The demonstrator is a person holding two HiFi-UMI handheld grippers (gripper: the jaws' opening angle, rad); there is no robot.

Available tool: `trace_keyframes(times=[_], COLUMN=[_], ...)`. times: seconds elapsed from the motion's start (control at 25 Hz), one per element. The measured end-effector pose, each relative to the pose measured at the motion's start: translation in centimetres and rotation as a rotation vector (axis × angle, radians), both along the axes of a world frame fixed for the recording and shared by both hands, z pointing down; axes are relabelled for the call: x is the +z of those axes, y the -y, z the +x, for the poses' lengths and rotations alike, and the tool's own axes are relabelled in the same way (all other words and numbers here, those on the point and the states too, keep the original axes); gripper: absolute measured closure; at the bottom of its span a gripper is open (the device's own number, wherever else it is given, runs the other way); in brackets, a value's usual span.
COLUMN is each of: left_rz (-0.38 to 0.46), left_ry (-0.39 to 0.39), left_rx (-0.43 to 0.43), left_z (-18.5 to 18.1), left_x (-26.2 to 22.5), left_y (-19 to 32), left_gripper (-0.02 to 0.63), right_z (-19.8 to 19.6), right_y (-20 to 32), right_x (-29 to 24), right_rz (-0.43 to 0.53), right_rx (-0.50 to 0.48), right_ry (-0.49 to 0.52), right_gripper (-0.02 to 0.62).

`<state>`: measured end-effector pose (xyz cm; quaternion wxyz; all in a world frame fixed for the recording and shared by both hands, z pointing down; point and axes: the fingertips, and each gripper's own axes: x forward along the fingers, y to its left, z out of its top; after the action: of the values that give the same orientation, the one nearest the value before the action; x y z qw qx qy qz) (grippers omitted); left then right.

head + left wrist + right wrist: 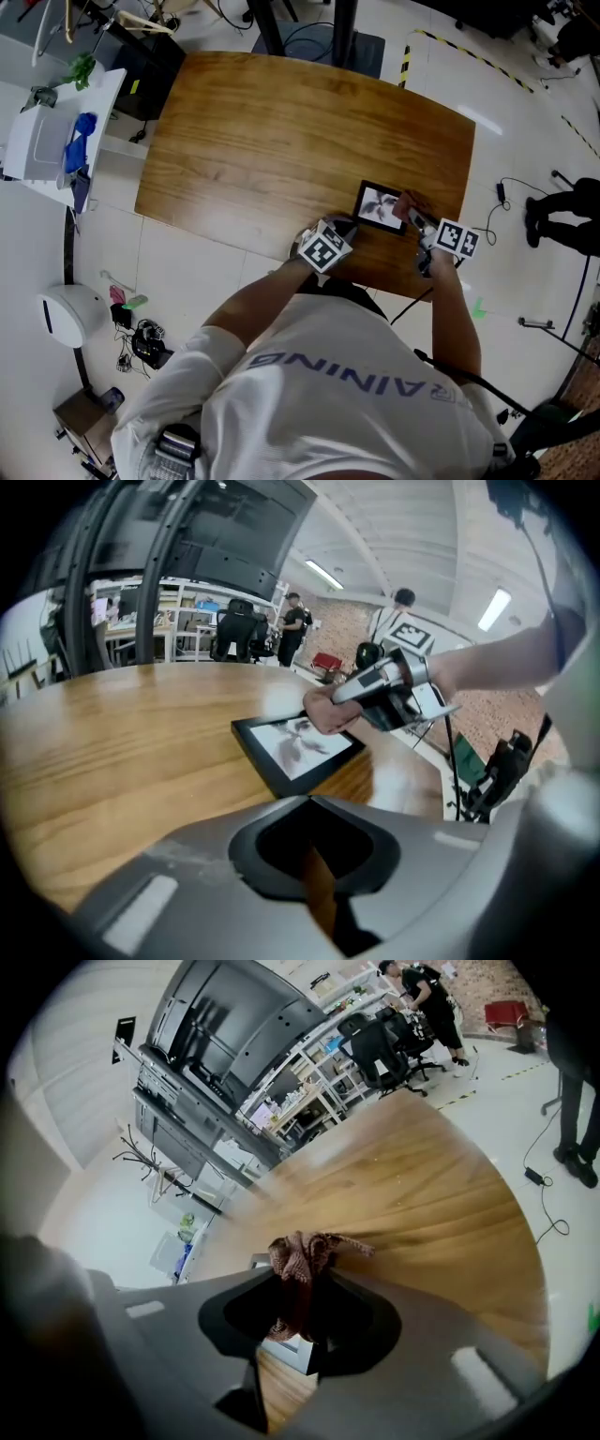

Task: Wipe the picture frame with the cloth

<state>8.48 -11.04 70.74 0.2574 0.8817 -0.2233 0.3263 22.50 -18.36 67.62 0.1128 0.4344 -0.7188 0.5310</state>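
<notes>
A black picture frame (379,206) with a pale print lies flat near the front right edge of the wooden table (281,141). My right gripper (410,214) is shut on a bunched brownish cloth (406,201) that rests on the frame's right part. The left gripper view shows the cloth (323,712) pressed on the frame (298,747), under the right gripper (389,688). In the right gripper view the cloth (300,1252) sticks out between the jaws, with a bit of frame (289,1346) below. My left gripper (347,229) sits at the frame's near left corner, apart from it, its jaws (309,803) together and empty.
A white cart (47,141) with blue and green items stands left of the table. A white round device (70,314) and cables lie on the floor at the left. A person's dark legs (567,220) stand to the right. Black posts (342,28) rise behind the table.
</notes>
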Motion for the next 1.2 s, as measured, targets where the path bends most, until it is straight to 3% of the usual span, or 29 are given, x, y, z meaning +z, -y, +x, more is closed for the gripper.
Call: trace_keyframes(times=[0.2,0.52,0.76,1.0,1.2], left_rz=[0.030,0.038,0.026,0.011,0.012], left_ry=[0.012,-0.101,-0.068,-0.043,-0.038], left_rx=[0.024,-0.005,-0.007,-0.018,-0.018], left_z=[-0.1,-0.2,0.1,0.1,0.2], left_x=[0.7,-1.1,-0.8,-0.5,-0.4], left_y=[-0.4,1.1,1.6,1.7,1.7], left_gripper=[0.600,0.600,0.600,0.599,0.598], right_z=[1.1,0.4,0.0,-6.4,-11.0], right_y=[0.0,-0.2,-0.3,0.4,0.0], right_x=[-0.1,-0.1,-0.7,-3.8,-1.4], right_rz=[0.011,0.018,0.028,0.088,0.019], right_rx=[0.043,0.029,0.035,-0.081,-0.163], right_ry=[0.006,-0.009,0.006,0.104,0.088], right_gripper=[0.478,0.478,0.479,0.479,0.479])
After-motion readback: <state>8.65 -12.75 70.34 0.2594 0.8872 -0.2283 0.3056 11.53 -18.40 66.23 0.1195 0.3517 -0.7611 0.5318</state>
